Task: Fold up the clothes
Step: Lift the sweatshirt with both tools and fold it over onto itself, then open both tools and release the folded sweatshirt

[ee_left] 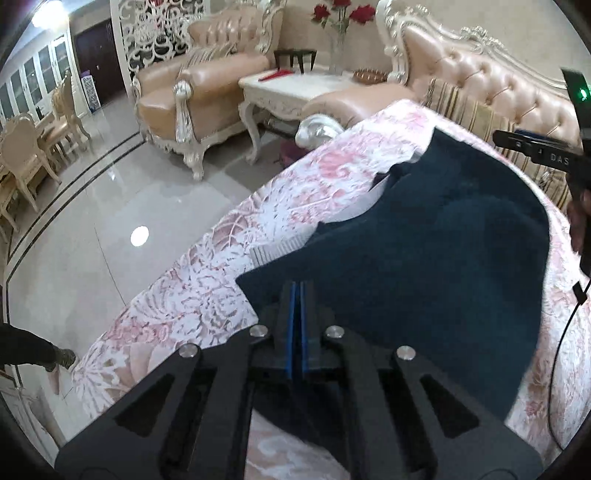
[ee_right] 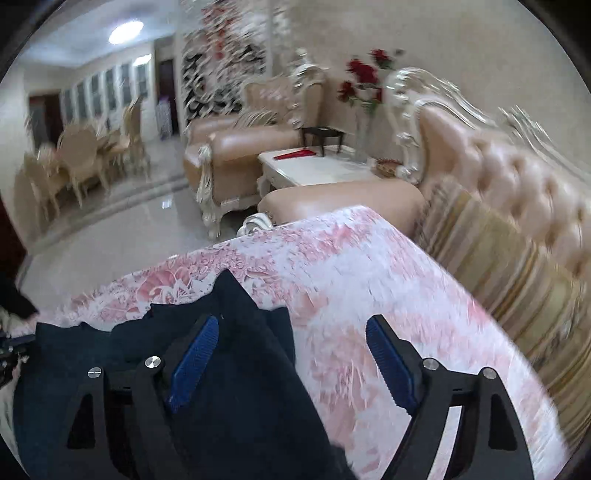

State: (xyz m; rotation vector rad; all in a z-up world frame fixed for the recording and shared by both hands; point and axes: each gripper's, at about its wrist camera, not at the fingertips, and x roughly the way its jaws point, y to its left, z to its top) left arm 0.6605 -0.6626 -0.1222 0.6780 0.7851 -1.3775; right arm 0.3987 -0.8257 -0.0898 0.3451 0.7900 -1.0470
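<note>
The garment (ee_left: pixel 424 240) lies on the covered table (ee_left: pixel 207 266); the sofa (ee_left: pixel 491 85) stands behind it, the armchair (ee_left: pixel 207 85) beyond.

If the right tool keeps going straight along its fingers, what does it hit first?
Probably the pink floral cover: the open right tool straddles the dark garment's edge, with mostly cover ahead. Depth is unclear.

An ornate living room opening onto a dining area

We see a glossy pale tiled floor (ee_left: pixel 92 221) with dark border lines, a tufted peach leather sofa (ee_left: pixel 498 81) and matching armchair (ee_left: pixel 207 85) with carved cream frames, a white side table (ee_left: pixel 295 92) between them bearing red roses (ee_left: pixel 343 14), a white fretwork screen (ee_left: pixel 159 29), cream dining chairs (ee_left: pixel 22 155) and a lit ceiling lamp (ee_right: pixel 125 31).
</note>
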